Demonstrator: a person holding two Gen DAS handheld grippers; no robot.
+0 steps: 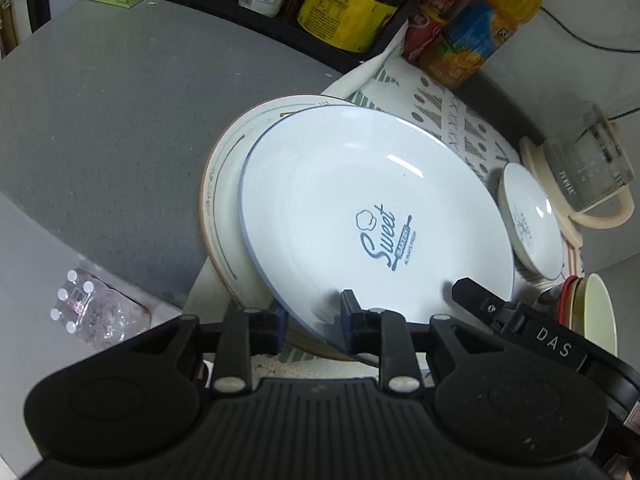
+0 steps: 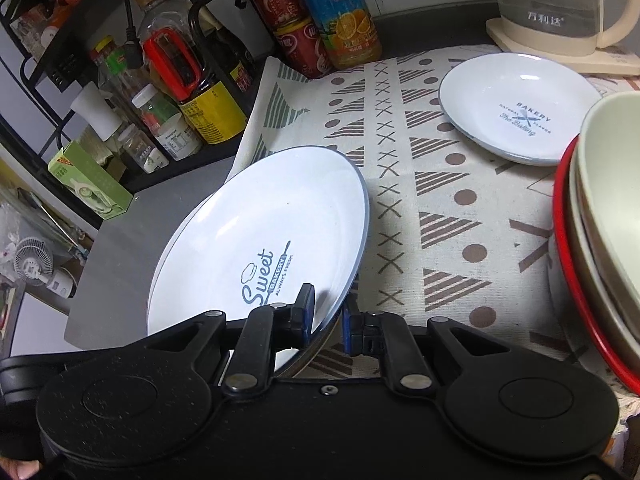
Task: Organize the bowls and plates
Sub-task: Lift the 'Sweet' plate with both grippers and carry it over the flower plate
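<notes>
A large white plate with a blue rim and "Sweet Bakery" print lies tilted on a cream plate with a brown rim. My left gripper straddles the white plate's near rim. Its pads stand a little apart from the rim and do not press on it, so it is open. My right gripper is shut on the same white plate at its right rim, one finger above and one below. Its black finger also shows in the left wrist view. The cream plate is mostly hidden under the white one.
On the patterned cloth sits a small white "Bakery" plate. A stack of bowls with a red rim is at the right, and a glass kettle stands behind. Bottles and cans line the back beside a black rack. Grey counter lies to the left.
</notes>
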